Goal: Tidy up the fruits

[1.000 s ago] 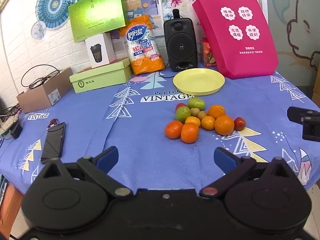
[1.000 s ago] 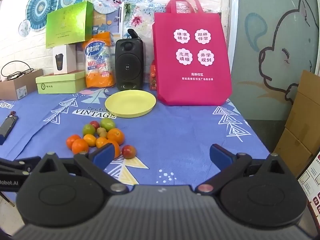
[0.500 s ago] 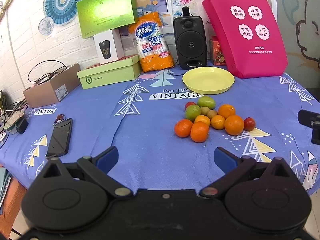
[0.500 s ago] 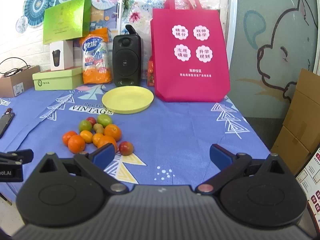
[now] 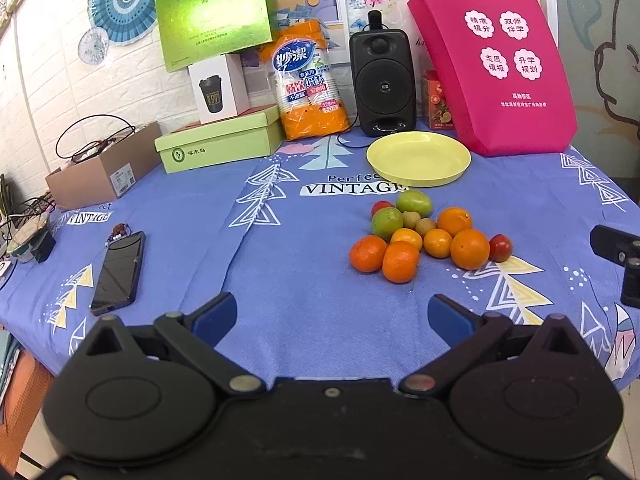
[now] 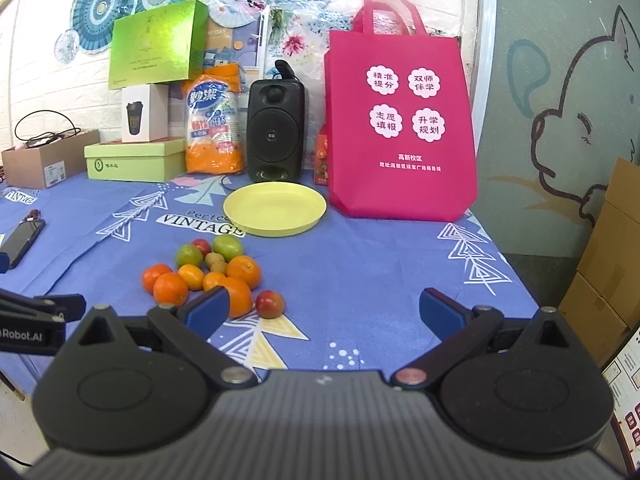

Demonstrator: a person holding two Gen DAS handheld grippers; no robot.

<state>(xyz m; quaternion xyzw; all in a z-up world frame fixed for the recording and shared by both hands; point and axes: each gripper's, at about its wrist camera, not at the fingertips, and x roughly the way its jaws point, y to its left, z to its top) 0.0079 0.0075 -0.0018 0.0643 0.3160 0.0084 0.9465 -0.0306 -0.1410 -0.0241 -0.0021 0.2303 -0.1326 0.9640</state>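
Left wrist: clustered orange, green fruits (image 5: 426, 234)

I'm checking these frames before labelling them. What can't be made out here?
- Pink tote bag: contents hidden by its own cloth in both views.
- Small red carton: mostly behind the bag, right wrist view.
- One orange: partly covered by the right tool's finger.
- Right tool: cut off by the edge in the left wrist view.
- Cardboard box: inside not visible.

White brick wall (image 5: 48, 80) hung with blue paper fans (image 5: 120, 0); blue patterned tablecloth (image 5: 280, 280) below.
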